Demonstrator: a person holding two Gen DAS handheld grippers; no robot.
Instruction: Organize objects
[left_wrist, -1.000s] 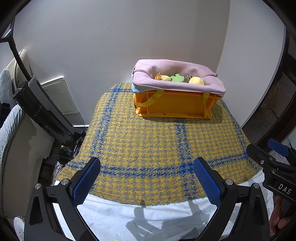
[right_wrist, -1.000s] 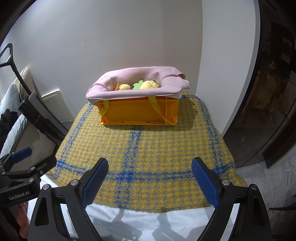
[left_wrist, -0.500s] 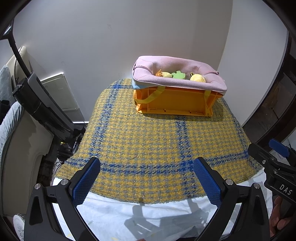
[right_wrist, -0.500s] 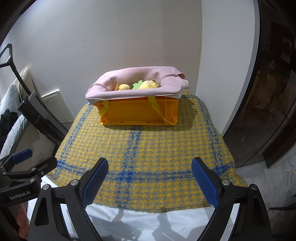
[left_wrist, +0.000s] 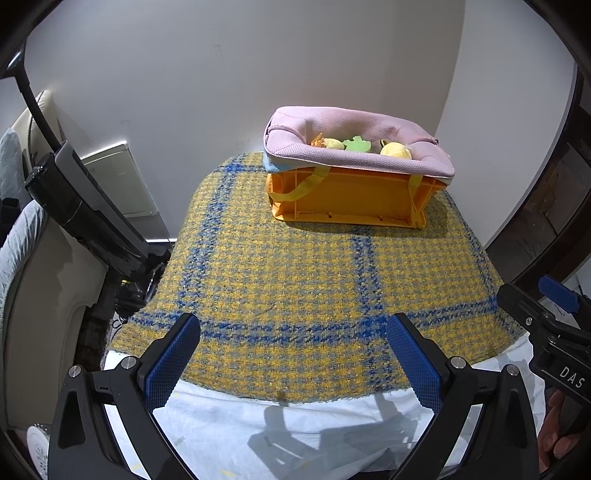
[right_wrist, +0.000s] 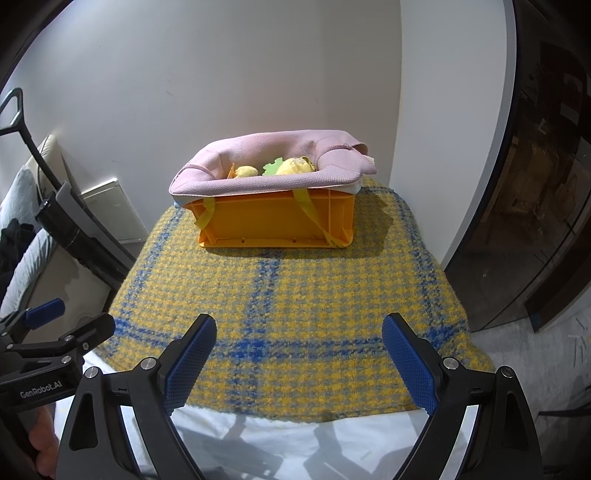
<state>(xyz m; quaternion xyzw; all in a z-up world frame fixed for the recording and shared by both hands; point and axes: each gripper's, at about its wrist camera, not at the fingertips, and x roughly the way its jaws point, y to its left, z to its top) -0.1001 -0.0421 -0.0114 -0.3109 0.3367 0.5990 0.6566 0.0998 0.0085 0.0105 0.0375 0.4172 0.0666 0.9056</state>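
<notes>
An orange plastic crate (left_wrist: 351, 195) (right_wrist: 273, 221) stands at the far end of a yellow-and-blue plaid cloth (left_wrist: 295, 280) (right_wrist: 295, 302). A pink fabric bag (left_wrist: 354, 147) (right_wrist: 266, 166) lines the crate and folds over its rim. Inside lie yellow soft toys (left_wrist: 396, 150) (right_wrist: 293, 166) and a green piece (left_wrist: 354, 144) (right_wrist: 271, 167). My left gripper (left_wrist: 291, 354) hovers open over the cloth's near edge, well short of the crate. My right gripper (right_wrist: 295, 354) is open too, beside it, with nothing between the blue pads.
White walls close off the back and right. A black stand (left_wrist: 85, 210) (right_wrist: 77, 232) and a cream chair (left_wrist: 22, 295) sit to the left. A dark doorway (right_wrist: 535, 184) opens on the right. White sheet (left_wrist: 295, 432) shows under the cloth's near edge.
</notes>
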